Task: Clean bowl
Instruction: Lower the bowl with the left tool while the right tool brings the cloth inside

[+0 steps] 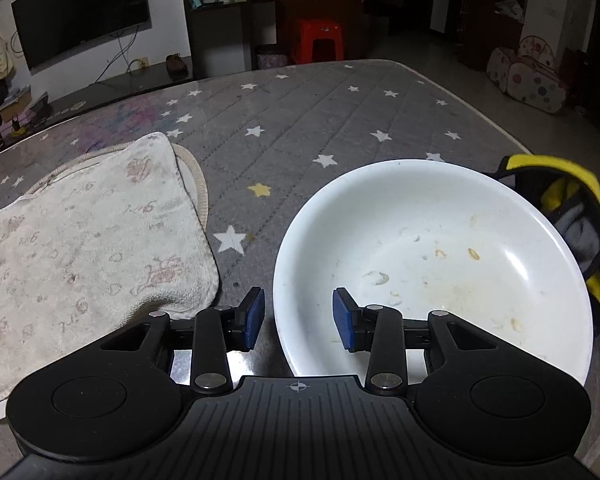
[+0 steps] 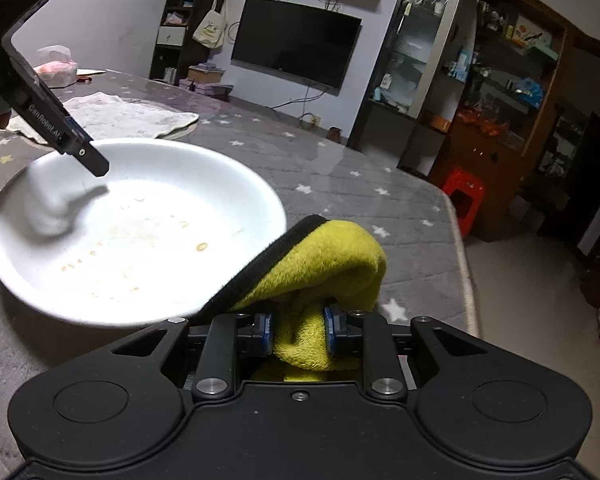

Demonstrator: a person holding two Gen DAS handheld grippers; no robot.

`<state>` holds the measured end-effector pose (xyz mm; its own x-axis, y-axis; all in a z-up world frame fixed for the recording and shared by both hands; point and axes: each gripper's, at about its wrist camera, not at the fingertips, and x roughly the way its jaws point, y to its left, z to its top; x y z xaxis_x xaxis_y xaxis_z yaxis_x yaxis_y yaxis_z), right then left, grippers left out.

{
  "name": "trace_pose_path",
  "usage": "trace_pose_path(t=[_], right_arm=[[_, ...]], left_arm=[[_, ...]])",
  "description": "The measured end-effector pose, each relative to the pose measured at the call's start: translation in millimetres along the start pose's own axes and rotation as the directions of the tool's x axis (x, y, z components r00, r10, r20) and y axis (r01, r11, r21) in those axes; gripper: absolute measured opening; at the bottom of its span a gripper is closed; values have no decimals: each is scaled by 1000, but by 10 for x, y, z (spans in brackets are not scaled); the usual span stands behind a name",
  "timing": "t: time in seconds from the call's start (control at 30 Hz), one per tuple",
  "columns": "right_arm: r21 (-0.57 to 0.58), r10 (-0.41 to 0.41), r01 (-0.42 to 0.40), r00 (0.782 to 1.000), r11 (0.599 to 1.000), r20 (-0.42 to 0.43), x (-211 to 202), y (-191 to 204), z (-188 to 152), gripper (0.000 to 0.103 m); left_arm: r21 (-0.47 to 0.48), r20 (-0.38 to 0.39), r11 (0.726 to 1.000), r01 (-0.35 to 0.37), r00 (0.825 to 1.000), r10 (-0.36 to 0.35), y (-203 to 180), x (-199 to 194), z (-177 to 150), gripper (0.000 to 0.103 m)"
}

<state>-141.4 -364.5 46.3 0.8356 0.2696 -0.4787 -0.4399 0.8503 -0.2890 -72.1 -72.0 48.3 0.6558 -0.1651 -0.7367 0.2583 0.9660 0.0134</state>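
Note:
A white bowl [image 1: 440, 264] with dried yellowish food marks sits on the grey star-patterned table cover; it also shows in the right wrist view [image 2: 140, 232]. My left gripper [image 1: 299, 318] is open, its jaws straddling the bowl's near-left rim, one finger outside and one over the inside. In the right wrist view its black body [image 2: 40, 104] hangs over the bowl's far-left rim. My right gripper [image 2: 299, 330] is shut on a yellow cloth with black trim [image 2: 324, 260], held at the bowl's right edge. The cloth also shows in the left wrist view [image 1: 556, 200].
A whitish patterned towel [image 1: 84, 248] lies on a round mat left of the bowl. The table's edge [image 2: 464, 272] runs close on the right. A red stool [image 2: 462, 196], a cabinet and a wall TV [image 2: 294, 44] stand beyond the table.

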Motion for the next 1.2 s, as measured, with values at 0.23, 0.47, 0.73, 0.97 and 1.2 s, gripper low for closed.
trace_pose_path(t=[0.23,0.47,0.73,0.97,1.2], right_arm=[[-2,-4,4,997,1000,76,-217,27,300,25],[4,16,-17,984,1000,176,-409,133,647,25],[122,145,-164,978,979,148,-206,286,703,25],[165,157,-160,987,973,30,34,323,563,25],[207,171,-150,981,967,-87,275,359,424,25]], left_arm=[[-10,-7,1000,0,1000,0,24,0,-80,46],[-14,-1,1000,3,1000,-3,38,-8,-95,49],[-23,1,1000,11,1000,-11,63,11,-150,49],[-8,-5,999,32,999,-32,21,38,-175,49],[-7,-5,999,47,999,-48,2,72,-191,50]])
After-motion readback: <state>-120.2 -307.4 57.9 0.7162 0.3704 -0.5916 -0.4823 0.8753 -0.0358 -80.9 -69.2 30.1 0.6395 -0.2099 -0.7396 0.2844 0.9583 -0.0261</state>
